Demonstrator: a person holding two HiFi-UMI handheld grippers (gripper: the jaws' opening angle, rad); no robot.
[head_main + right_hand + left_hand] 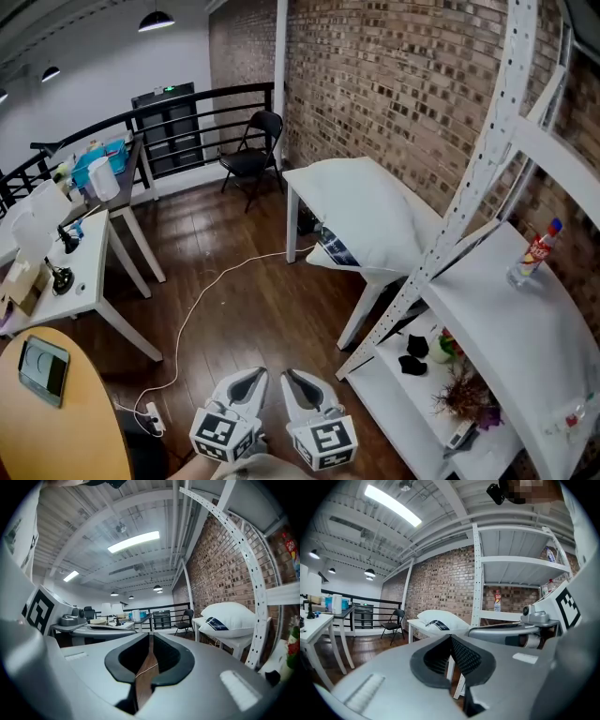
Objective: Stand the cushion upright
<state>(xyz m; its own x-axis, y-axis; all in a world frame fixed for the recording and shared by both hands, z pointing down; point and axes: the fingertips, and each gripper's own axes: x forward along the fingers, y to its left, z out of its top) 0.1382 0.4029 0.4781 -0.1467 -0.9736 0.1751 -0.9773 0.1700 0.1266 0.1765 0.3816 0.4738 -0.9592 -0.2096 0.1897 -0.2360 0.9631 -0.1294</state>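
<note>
Left tool point(249, 377), right tool point(300, 379): jaws together, nothing held. Cushion point(366, 220) lies flat on surface point(293, 178), well ahead, slightly right of both. Close in, open jaws, grip opposite edges, tip up evenly.

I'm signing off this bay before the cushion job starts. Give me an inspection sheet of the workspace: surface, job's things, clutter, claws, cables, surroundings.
Surface: small white table against the brick wall, mostly covered by the cushion.
Job's things: white cushion lying flat on the table, not yet upright.
Clutter: bottle, black items and dried plant on the white shelf unit beside the table.
Claws: left claw and right claw both shut, empty, side by side, well short of the cushion.
Cables: white cable running across the wood floor to a power strip.
Surroundings: black folding chair, railing, white desk.
</note>
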